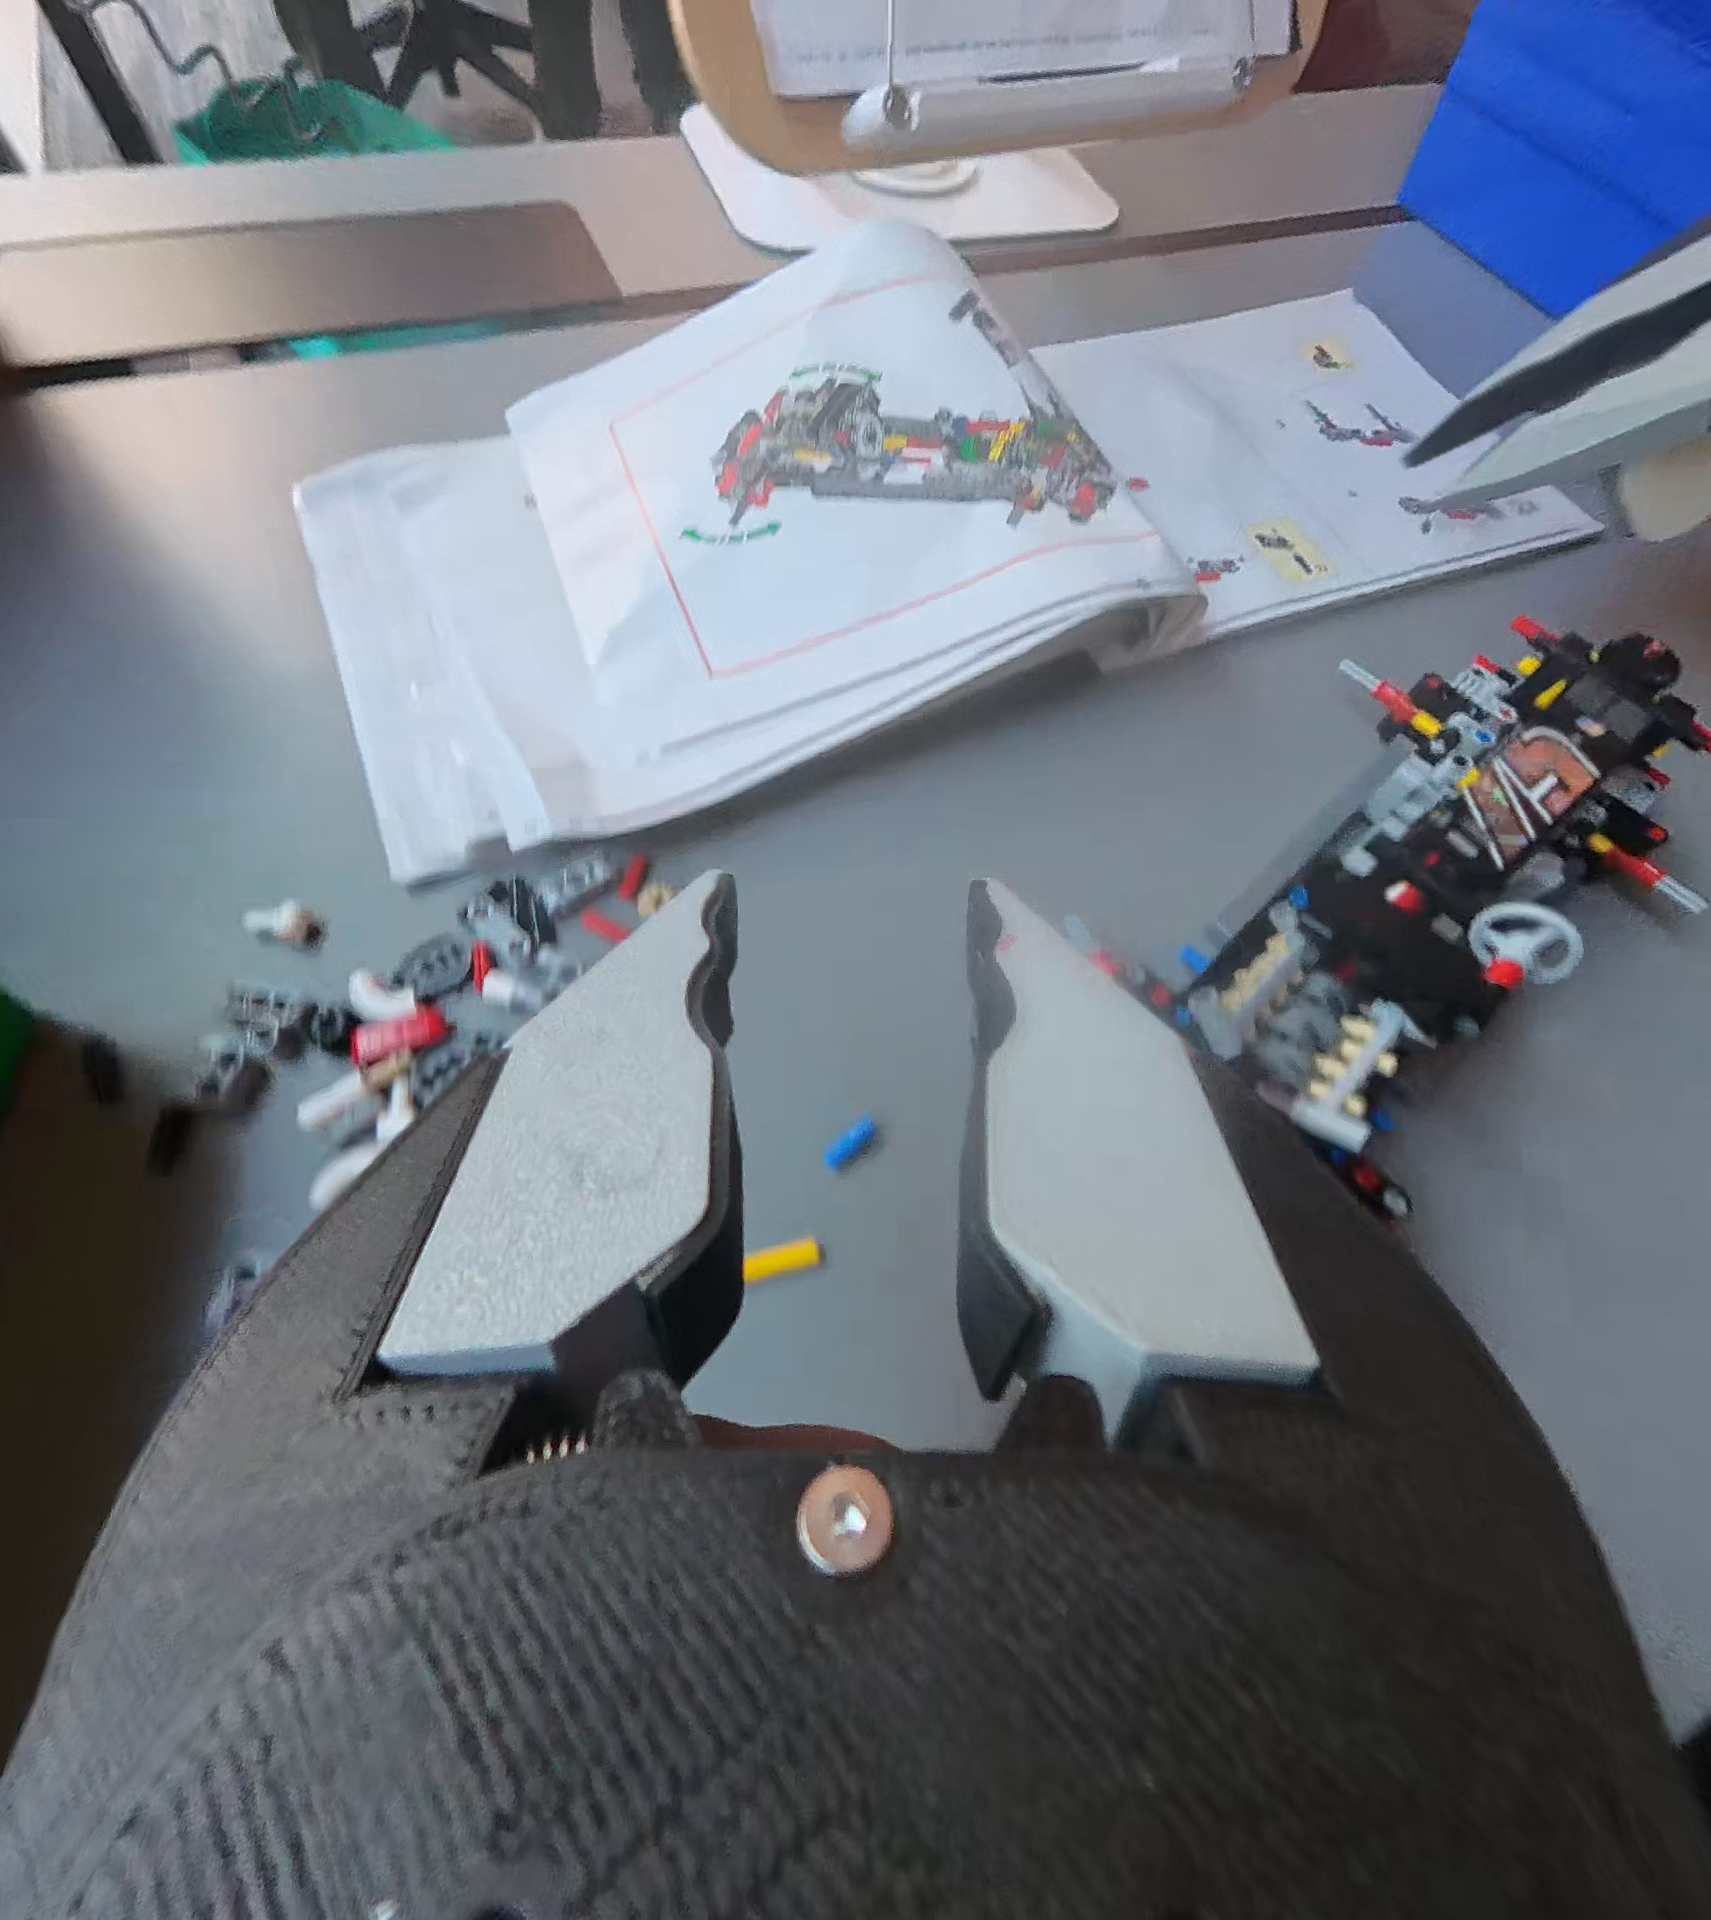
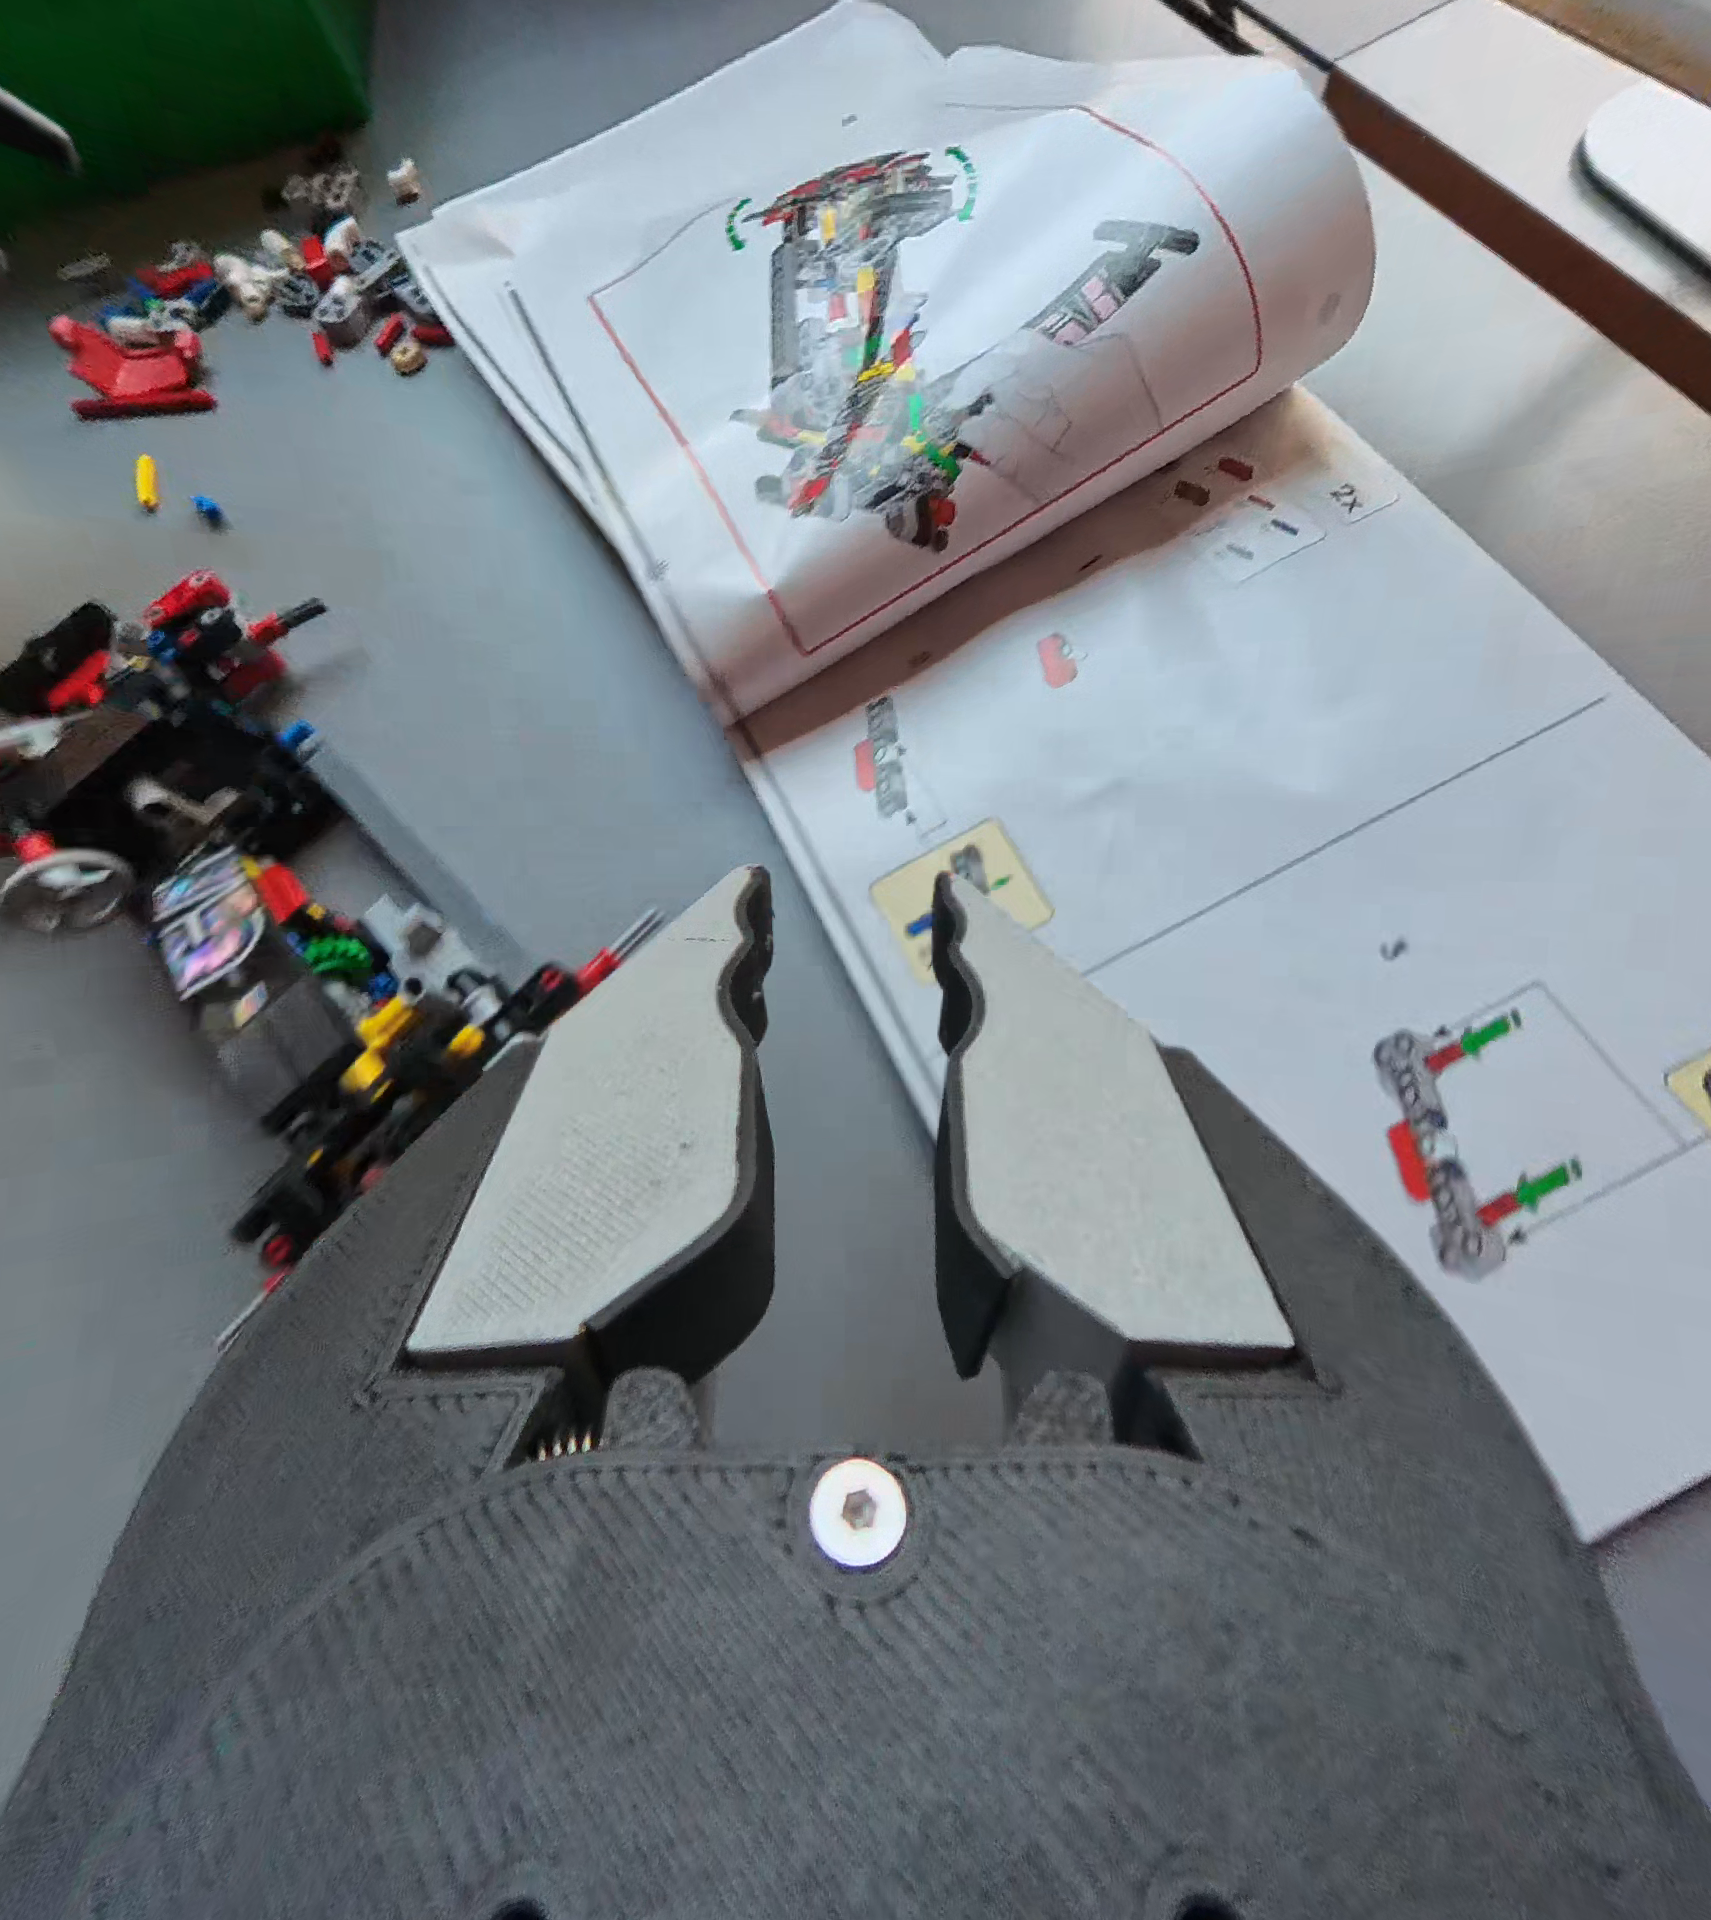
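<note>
Fingers on my left side [image 1: 851, 904] stand spread apart with nothing between them, only bare grey table [image 1: 103, 623] showing through the gap. Just below their tips lie a small yellow plastic pin [image 1: 781, 1259] and a small blue plastic pin [image 1: 851, 1143], both loose on the table and touching neither finger. To the left of my left fingers is a scatter of small grey, black, red and white plastic building pieces [image 1: 394, 1018]. To the right stands a long, partly built black toy car chassis of plastic bricks [image 1: 1433, 914], with red and yellow pins and a pale grey steering wheel.

My right fingers [image 2: 851, 904] are also parted and grasp nothing; their tips hover over the near edge of an open white paper instruction booklet [image 2: 1246, 727], the right tip above a small yellow box printed on the page. The car chassis lies just to their left, apart from them.

Farther off, a curled booklet page carries a coloured drawing of the model. Beyond it sit a green bin [image 2: 134, 73], a white flat stand base [image 1: 913, 197] and a blue box [image 1: 1609, 135].
</note>
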A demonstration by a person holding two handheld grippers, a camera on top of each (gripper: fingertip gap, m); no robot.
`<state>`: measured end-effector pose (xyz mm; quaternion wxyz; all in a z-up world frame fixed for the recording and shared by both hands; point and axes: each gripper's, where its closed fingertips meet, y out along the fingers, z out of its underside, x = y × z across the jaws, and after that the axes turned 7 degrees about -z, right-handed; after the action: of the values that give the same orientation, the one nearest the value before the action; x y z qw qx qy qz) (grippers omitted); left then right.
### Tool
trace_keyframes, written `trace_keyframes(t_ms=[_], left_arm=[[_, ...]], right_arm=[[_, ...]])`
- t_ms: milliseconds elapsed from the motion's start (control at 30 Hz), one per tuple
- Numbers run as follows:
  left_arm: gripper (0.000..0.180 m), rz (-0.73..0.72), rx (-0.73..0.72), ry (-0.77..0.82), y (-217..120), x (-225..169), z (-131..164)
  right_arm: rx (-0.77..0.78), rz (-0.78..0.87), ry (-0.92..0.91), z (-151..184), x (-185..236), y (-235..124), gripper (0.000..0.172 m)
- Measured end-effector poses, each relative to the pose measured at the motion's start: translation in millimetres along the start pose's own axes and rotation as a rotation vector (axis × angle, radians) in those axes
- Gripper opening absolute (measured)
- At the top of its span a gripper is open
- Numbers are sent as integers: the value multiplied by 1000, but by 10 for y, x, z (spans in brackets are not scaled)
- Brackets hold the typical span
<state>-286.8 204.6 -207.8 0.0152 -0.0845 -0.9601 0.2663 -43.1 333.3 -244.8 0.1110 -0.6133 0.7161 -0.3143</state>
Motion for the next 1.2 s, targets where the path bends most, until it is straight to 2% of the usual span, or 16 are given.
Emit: trace_keyframes(t_ms=[167, 300, 400, 467, 533, 600, 667, 733, 833, 967, 1067, 1200], left_arm=[[42, 43, 30, 98, 630, 74, -303], [43, 59, 97, 106, 1097, 247, -319], [45, 31, 163, 155, 1308, 379, -267], [44, 23, 155, 142, 1370, 400, -275], [44, 95, 115, 100, 1351, 228, -296], [43, 62, 83, 154, 1330, 206, -295], [42, 20, 82, 219, 1351, 227, -249], [43, 17, 119, 254, 1381, 192, -179], [43, 27, 102, 280, 1368, 112, -201], [43, 25, 143, 275, 1392, 126, -121], [41, -5, 185, 297, 1440, 204, -17], [39, 2, 180, 286, 1438, 201, -23]], right_arm=[[75, -30, 73, -245, -396, 480, 25], [149, -52, 50, -385, -544, 770, 26], [135, -132, 31, -566, -488, 891, 25], [136, -226, 17, -636, -376, 975, 33], [171, -263, -17, -619, -317, 1072, 34], [189, -236, -67, -642, -326, 1150, 27], [193, -242, -78, -722, -294, 1208, 27], [232, -260, -47, -745, -257, 1288, 28], [280, -227, -67, -722, -257, 1446, 19], [266, -218, -100, -776, -145, 1566, 25], [182, -218, -109, -869, -27, 1472, 25], [32, -159, -98, -915, -22, 1037, 26]])
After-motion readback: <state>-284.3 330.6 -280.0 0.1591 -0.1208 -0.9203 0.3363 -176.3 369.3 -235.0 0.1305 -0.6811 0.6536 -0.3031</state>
